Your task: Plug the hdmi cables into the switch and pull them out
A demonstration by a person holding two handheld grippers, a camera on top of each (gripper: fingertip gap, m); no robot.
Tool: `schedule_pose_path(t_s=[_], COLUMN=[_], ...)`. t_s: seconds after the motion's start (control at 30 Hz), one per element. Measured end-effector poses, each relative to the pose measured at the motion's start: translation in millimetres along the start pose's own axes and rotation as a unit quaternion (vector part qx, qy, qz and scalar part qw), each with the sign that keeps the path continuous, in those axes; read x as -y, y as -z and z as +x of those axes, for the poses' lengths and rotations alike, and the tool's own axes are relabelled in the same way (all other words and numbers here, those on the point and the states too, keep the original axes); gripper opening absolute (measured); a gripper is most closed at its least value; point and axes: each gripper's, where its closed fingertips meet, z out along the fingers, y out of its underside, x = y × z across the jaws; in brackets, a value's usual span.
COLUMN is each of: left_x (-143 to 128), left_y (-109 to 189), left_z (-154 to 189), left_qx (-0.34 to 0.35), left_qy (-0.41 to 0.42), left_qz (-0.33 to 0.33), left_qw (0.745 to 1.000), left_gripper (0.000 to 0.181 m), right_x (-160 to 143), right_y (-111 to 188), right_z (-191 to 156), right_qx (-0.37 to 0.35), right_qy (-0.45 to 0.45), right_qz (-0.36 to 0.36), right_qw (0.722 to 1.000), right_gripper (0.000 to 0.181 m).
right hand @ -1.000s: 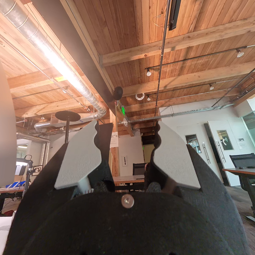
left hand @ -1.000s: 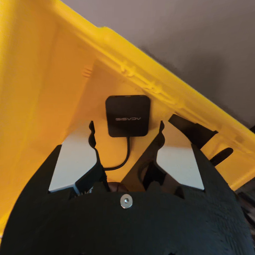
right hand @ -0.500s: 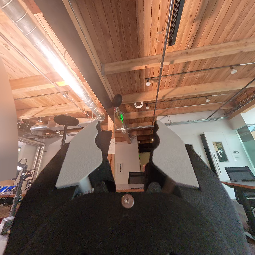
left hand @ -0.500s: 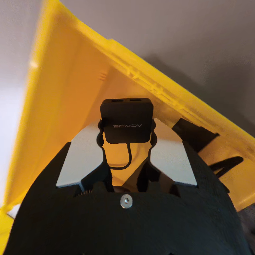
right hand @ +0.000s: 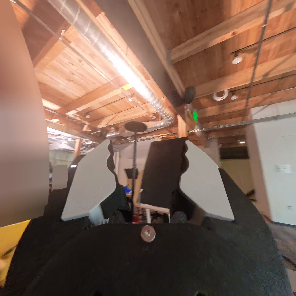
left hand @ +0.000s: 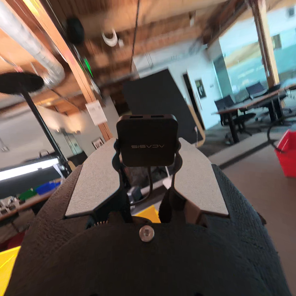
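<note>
My left gripper [left hand: 146,148] is shut on the black square HDMI switch [left hand: 147,141] and holds it up in the air, its two empty ports facing away from me. The switch's thin black cable [left hand: 148,188] hangs down between the fingers toward the yellow bin [left hand: 149,213] below. My right gripper [right hand: 147,153] is open and empty, pointing up at the room and the wooden ceiling. No loose HDMI cable shows in either view.
A red bin [left hand: 286,153] sits on the floor at the right. Desks and chairs [left hand: 249,108] stand farther back. A black stand with a round top [left hand: 20,83] rises at the left. A yellow bin corner [right hand: 12,235] shows at lower left of the right wrist view.
My left gripper closed on the switch inside the yellow bin and lifted it out, swinging up to face the room. My right gripper stayed open and turned to the left.
</note>
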Motion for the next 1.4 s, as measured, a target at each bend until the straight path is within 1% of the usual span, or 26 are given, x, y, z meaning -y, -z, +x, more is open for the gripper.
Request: schedule_pose_path(t_s=[0.1,0.17,0.23,0.3,0.33,0.37,0.43,0.47,0.57,0.6,0.63,0.67,0.73,0.77,0.83,0.9,0.97,1.0,1.03,1.1,1.13,1.17,1.2,1.27,1.33,1.4], left_x=[43.4,67.0,83.8,94.8,96.2,94.7,93.8,93.7,86.4,82.3,78.1,74.3,70.1,69.8,72.0,74.6,69.2,63.7,59.1,55.5,52.8,49.1,47.5,52.5,63.6,74.3], left_y=[20.4,30.1,37.4,43.3,44.2,43.9,46.2,48.0,48.8,49.0,49.9,50.7,52.2,55.4,62.7,68.2,69.2,70.2,70.9,64.4,59.8,56.4,52.4,46.1,46.8,55.1], left_z=[43.5,77.9,118.4,162.4,182.6,197.2,218.2,229.3,255.0,261.2,266.9,270.8,272.6,273.6,271.5,265.1,261.5,262.8,263.7,257.0,251.0,244.1,233.2,199.8,157.7,112.4], left_qx=[0.018,0.010,-0.024,-0.068,-0.078,-0.065,-0.023,-0.018,-0.042,-0.054,-0.065,-0.074,-0.093,-0.119,-0.184,-0.251,-0.313,-0.344,-0.363,-0.345,-0.330,-0.321,-0.305,-0.260,-0.208,-0.155], left_qy=[-0.033,-0.044,-0.027,-0.028,-0.069,-0.134,-0.266,-0.305,-0.347,-0.358,-0.372,-0.388,-0.405,-0.398,-0.342,-0.264,-0.198,-0.179,-0.169,-0.171,-0.180,-0.188,-0.183,-0.142,-0.074,0.000], left_qz=[0.080,0.127,0.164,0.193,0.196,0.191,0.198,0.207,0.214,0.216,0.219,0.221,0.225,0.234,0.242,0.234,0.198,0.179,0.169,0.170,0.164,0.150,0.136,0.123,0.131,0.152], left_qw=[0.996,0.991,0.986,0.978,0.975,0.970,0.943,0.929,0.912,0.907,0.900,0.892,0.881,0.879,0.889,0.901,0.907,0.904,0.901,0.907,0.912,0.916,0.925,0.947,0.966,0.976], left_gripper=[0.066,0.066,0.066,0.066,0.066,0.066,0.065,0.065,0.065,0.065,0.066,0.066,0.066,0.064,0.057,0.057,0.055,0.054,0.054,0.050,0.047,0.050,0.049,0.049,0.049,0.047], right_x=[-19.6,-35.7,-46.4,-51.3,-54.4,-58.8,-71.6,-80.1,-96.8,-100.9,-107.2,-113.1,-115.8,-114.3,-114.8,-118.7,-122.5,-124.6,-126.5,-129.1,-132.6,-139.6,-150.8,-179.2,-207.7,-232.9], right_y=[-5.6,-5.6,-3.8,-2.1,-0.6,1.1,3.6,4.4,3.4,4.0,5.1,5.8,8.3,9.6,13.0,16.4,21.2,24.0,26.2,29.7,32.6,35.6,40.1,50.5,65.3,85.2], right_z=[-50.0,-87.7,-125.0,-158.4,-174.5,-188.2,-207.0,-212.2,-214.7,-216.1,-216.8,-215.8,-216.1,-215.8,-215.5,-213.7,-213.0,-213.7,-214.1,-213.7,-212.1,-207.7,-200.9,-181.3,-158.9,-141.5], right_qx=[0.076,0.131,0.180,0.214,0.231,0.243,0.251,0.251,0.241,0.244,0.247,0.244,0.253,0.261,0.284,0.306,0.331,0.345,0.355,0.366,0.372,0.374,0.379,0.392,0.408,0.428], right_qy=[-0.029,-0.030,-0.023,-0.026,-0.029,-0.025,0.005,0.032,0.089,0.099,0.115,0.140,0.181,0.190,0.208,0.227,0.239,0.243,0.248,0.284,0.329,0.391,0.456,0.539,0.560,0.535], right_qz=[-0.048,-0.086,-0.102,-0.087,-0.081,-0.081,-0.088,-0.098,-0.113,-0.115,-0.124,-0.131,-0.118,-0.106,-0.093,-0.086,-0.079,-0.075,-0.073,-0.059,-0.052,-0.054,-0.070,-0.145,-0.249,-0.354], right_qw=[0.996,0.987,0.978,0.973,0.969,0.966,0.964,0.962,0.960,0.958,0.954,0.951,0.943,0.940,0.931,0.920,0.910,0.904,0.899,0.884,0.866,0.839,0.802,0.732,0.676,0.637], right_gripper=[0.083,0.083,0.078,0.068,0.066,0.063,0.059,0.058,0.050,0.042,0.024,0.014,0.015,0.014,0.014,0.014,0.013,0.014,0.014,0.013,0.014,0.014,0.013,0.013,0.014,0.014])
